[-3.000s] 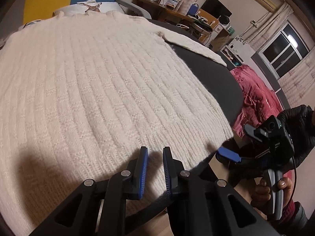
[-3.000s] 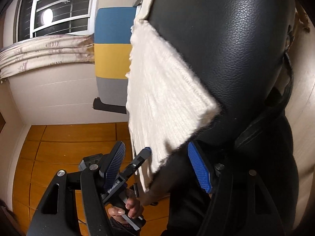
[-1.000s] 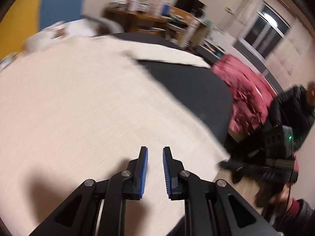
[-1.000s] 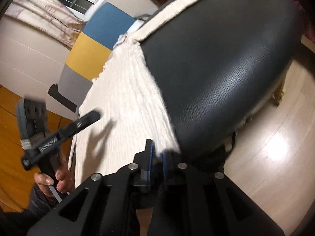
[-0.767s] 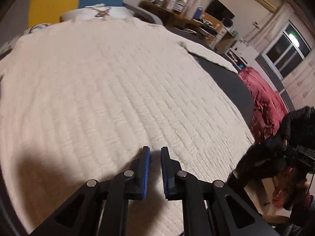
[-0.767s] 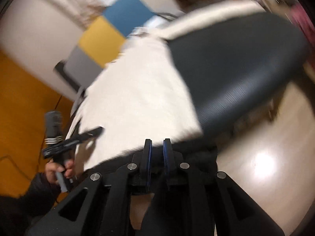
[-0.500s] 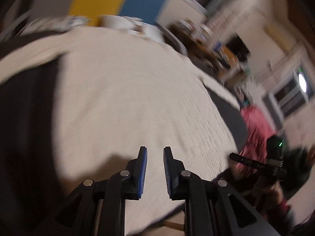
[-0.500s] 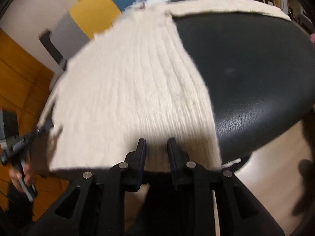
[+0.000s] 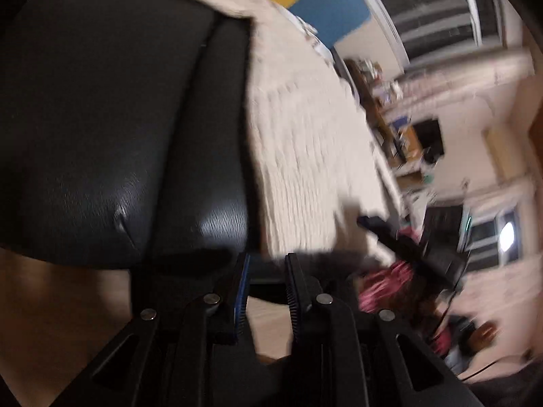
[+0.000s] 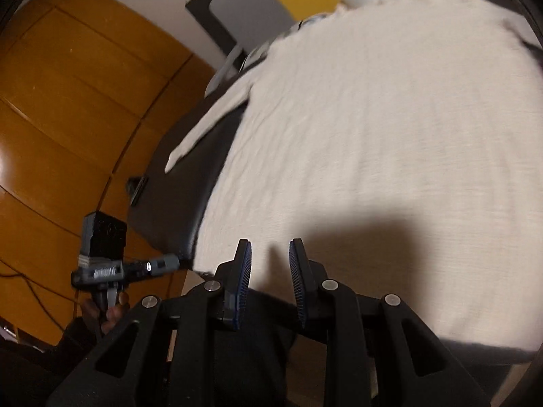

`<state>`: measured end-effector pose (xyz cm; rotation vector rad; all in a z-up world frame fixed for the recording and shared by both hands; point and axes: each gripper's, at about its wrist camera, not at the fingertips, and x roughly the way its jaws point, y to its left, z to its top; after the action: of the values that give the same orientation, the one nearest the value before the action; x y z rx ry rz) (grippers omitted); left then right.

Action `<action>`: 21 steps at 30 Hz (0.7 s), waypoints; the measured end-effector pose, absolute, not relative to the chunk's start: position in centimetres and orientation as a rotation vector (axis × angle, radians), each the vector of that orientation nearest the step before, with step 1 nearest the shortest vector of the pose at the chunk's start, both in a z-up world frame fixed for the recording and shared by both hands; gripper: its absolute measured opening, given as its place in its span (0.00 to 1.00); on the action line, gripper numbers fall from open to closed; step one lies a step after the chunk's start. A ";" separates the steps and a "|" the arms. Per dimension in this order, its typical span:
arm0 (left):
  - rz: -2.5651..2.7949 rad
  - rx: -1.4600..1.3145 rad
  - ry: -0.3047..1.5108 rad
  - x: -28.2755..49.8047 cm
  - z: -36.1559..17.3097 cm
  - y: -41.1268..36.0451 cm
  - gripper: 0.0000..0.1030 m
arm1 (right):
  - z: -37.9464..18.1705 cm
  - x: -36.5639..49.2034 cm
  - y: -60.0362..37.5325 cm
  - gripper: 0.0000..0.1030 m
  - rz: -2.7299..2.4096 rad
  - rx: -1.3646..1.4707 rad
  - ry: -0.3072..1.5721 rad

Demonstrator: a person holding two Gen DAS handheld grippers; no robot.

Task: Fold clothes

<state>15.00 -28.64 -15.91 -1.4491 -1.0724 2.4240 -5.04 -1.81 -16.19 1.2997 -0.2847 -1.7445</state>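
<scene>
Two views, and they split the scene pretty differently. Going left to right in the left wrist view: most of the left side is bare black padded table (image 9: pixel 101 129), shiny leather-look with a seam down it. Then comes the cream knit sweater (image 9: pixel 305 156), lying flat on the table with its hem at the near edge. The left gripper (image 9: pixel 266 291) sits low at that edge, fingers parted with nothing between them, just off the sweater's hem corner. Further right you get the right gripper (image 9: pixel 390 234) seen from the side over the hem, blurry, then a cluttered room with a window; it's all too smeared to say much.

The right wrist view shows what the other one can't. On the far left there's an orange wooden wall (image 10: pixel 68 101), and lower down a hand (image 10: pixel 108 308) holding the left gripper's handle, its tip by the table's corner. Next is a sweater sleeve (image 10: pixel 210 125) stretched across the black surface. The sweater body fills the rest. Right gripper is released too, fingers apart just above the hem, casting a shadow on the knit.
</scene>
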 end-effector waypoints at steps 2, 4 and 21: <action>2.524 -1.474 -0.895 15.3 -15.2 -26.7 0.20 | -16.7 -5.4 -3.1 0.25 -1.725 1.316 -0.295; 2.590 -1.487 -0.767 14.9 -15.2 -25.1 0.23 | -17.2 -5.0 -3.4 0.25 -1.707 1.326 -0.298; 2.923 -1.509 -0.133 13.0 -15.9 -18.5 0.24 | -18.7 -3.8 -0.8 0.25 -1.706 1.336 -0.378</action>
<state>12.95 -18.48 -15.87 -1.5093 -0.1333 2.9232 -3.77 -0.77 -18.67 1.3361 -0.3777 -1.7059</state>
